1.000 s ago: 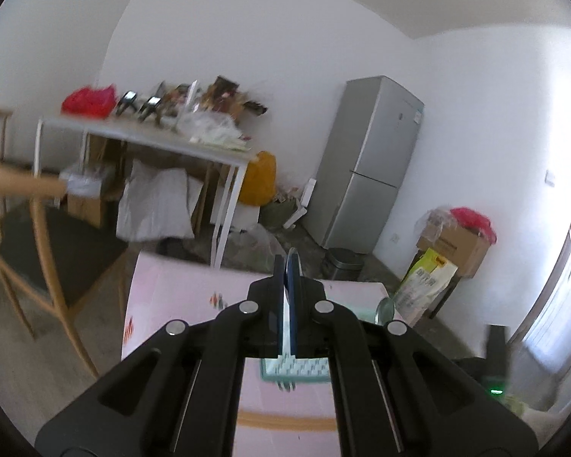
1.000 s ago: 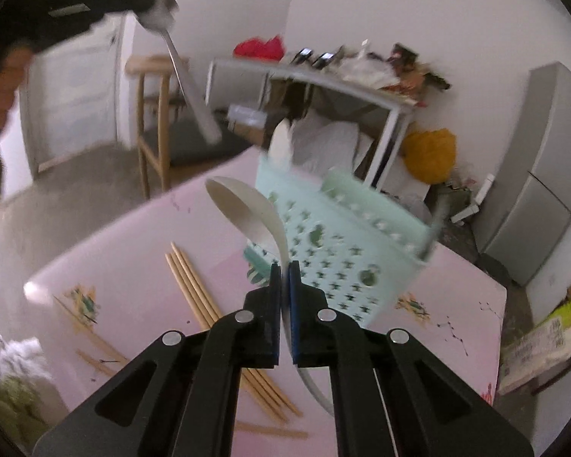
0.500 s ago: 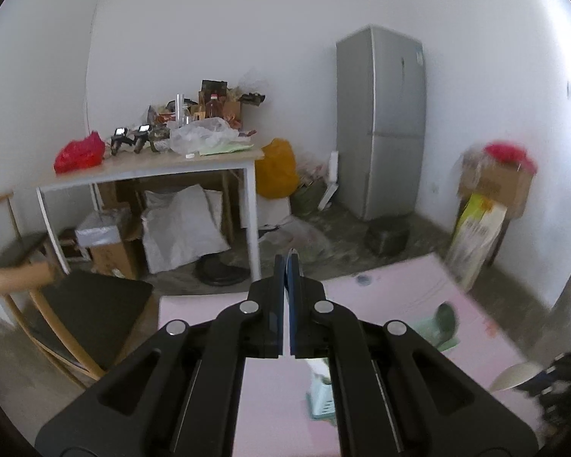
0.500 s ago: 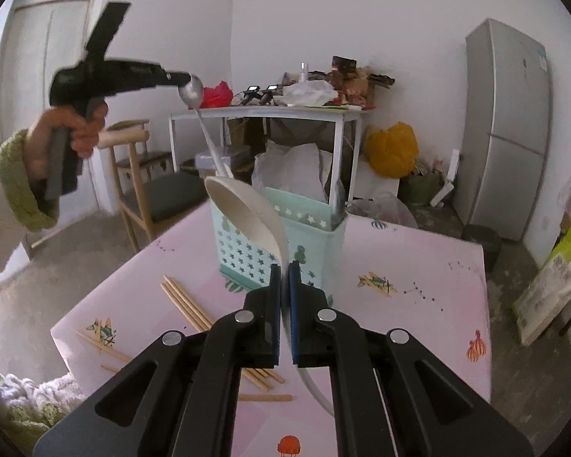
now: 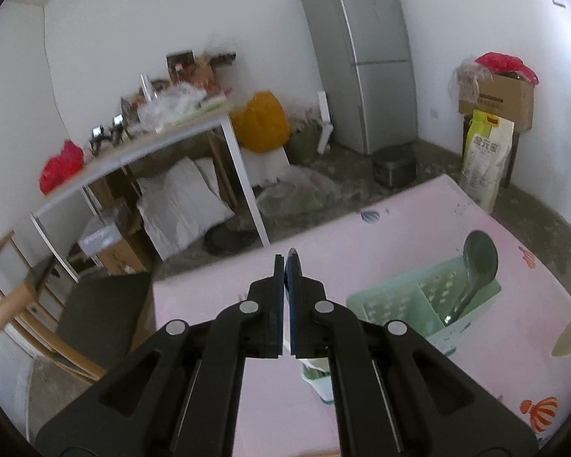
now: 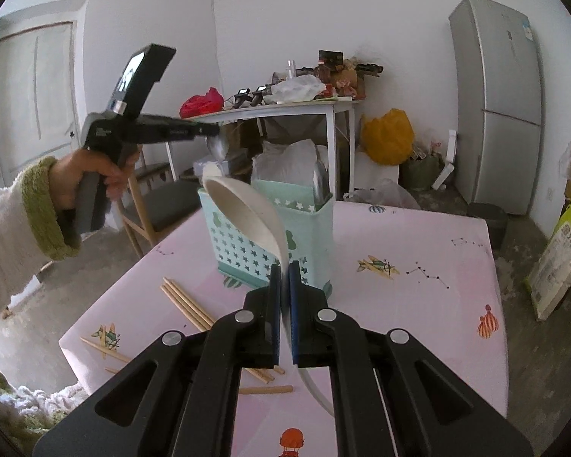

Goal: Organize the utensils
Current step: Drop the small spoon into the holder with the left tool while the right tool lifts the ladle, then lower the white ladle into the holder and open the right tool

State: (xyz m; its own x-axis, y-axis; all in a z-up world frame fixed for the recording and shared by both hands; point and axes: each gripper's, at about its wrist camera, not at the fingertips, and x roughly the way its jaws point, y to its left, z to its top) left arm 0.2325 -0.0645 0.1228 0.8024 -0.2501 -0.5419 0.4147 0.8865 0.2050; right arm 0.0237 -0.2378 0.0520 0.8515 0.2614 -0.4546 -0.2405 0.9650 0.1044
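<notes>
A mint-green utensil caddy [image 6: 281, 224] with star holes stands on the pink table [image 6: 418, 266]; it also shows in the left wrist view [image 5: 407, 308], with a dark ladle [image 5: 477, 262] in one compartment. My right gripper [image 6: 284, 274] is shut on a white ladle [image 6: 247, 209], bowl up in front of the caddy. My left gripper [image 5: 287, 266] is shut on a metal spoon [image 6: 217, 144], whose bowl hangs above the caddy's left side in the right wrist view. Several wooden chopsticks [image 6: 186, 304] lie on the table left of the caddy.
A wooden chair [image 6: 160, 205] stands at the table's far left edge. Behind are a cluttered white side table [image 6: 285, 108], an orange bag [image 6: 388, 137], a fridge [image 6: 495, 103] and a rice sack [image 5: 485, 160].
My left gripper has swung down and right with the spoon, bringing it closer above the caddy. My right gripper has held the white ladle nearly still in front of the caddy.
</notes>
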